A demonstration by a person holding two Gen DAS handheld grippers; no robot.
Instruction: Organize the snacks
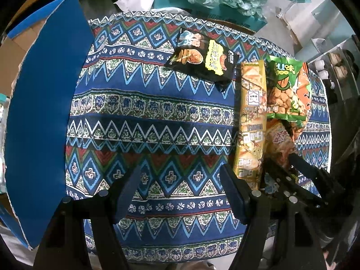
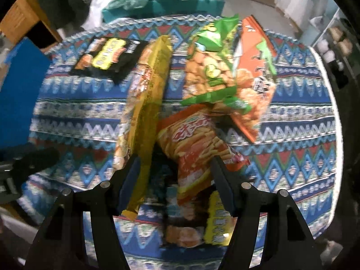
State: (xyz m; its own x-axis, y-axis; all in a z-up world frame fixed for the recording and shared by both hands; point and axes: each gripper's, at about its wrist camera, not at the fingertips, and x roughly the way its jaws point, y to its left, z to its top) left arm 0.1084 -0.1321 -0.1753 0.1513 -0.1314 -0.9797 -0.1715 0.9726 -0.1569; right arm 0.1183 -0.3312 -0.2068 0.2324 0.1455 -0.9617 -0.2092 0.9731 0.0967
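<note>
Right gripper (image 2: 174, 164) jaws straddle the red-orange stick-snack bag (image 2: 193, 148), crumpled and glossy, grip indeterminate. Left gripper (image 1: 180, 175) points down, jaws apart over tablecloth (image 1: 146, 103).

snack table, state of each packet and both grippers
black snack packet: flat, apart
long yellow packet: on edge
green peanut packet: atop orange bag
orange-red stick-snack packet: between right gripper fingers
left gripper: open, empty
blue cardboard box flap: raised
</note>
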